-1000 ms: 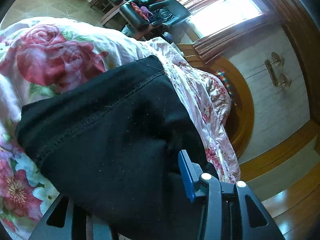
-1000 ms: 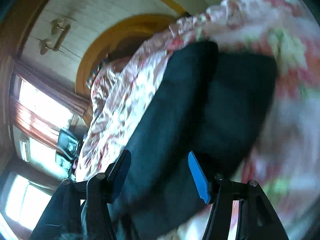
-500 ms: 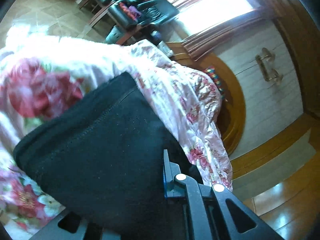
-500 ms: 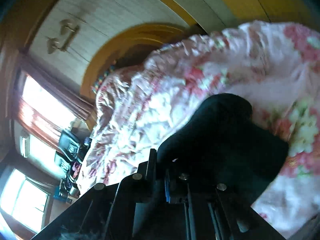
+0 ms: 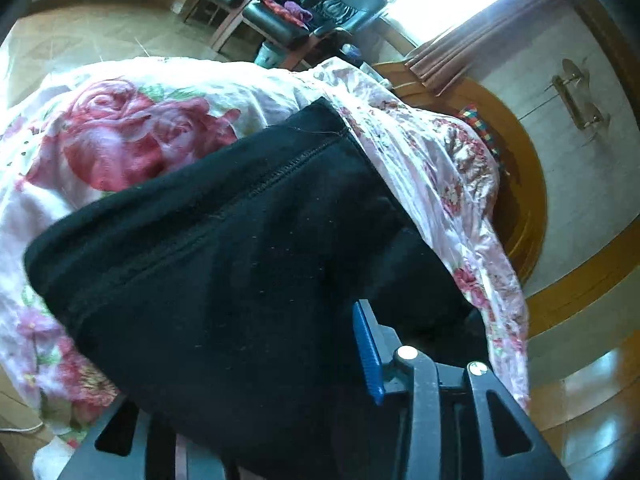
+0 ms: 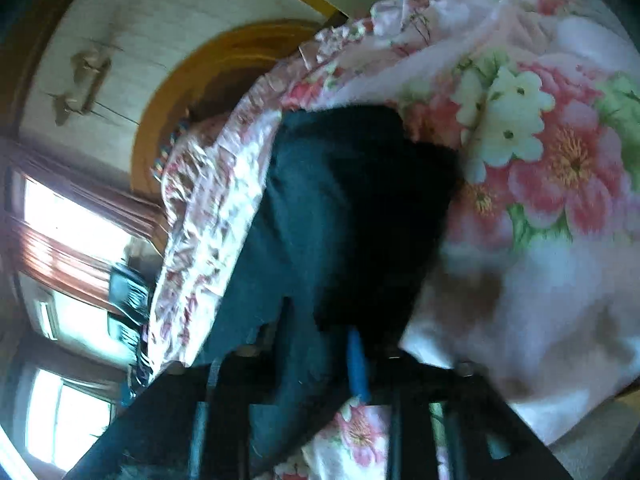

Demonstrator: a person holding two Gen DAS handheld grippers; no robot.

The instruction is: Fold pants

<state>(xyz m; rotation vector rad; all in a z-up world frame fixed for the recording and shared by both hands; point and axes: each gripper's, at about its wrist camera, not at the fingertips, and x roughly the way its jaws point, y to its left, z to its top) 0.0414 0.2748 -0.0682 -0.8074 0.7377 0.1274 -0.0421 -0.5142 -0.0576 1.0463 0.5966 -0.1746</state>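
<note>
Here the black pants (image 5: 224,264) lie folded on the floral bedspread (image 5: 132,136) near its drooping edge above open wooden floor (image 5: 592,396), cloth between the opening jaws of both left gripper (image 5: 256,392) and right gripper (image 6: 316,344), no writing legible.

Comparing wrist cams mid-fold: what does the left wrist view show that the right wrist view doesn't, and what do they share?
Only the left wrist view: the stitched seam across the pants, a big red rose print, and dark chairs by the window.

Only the right wrist view: a white-and-pink blossom print and a blurred tail of fabric hanging down between the right gripper jaws as they open.

Both: the black pants on the floral quilt, the wooden arch, and the left gripper opening too.
</note>
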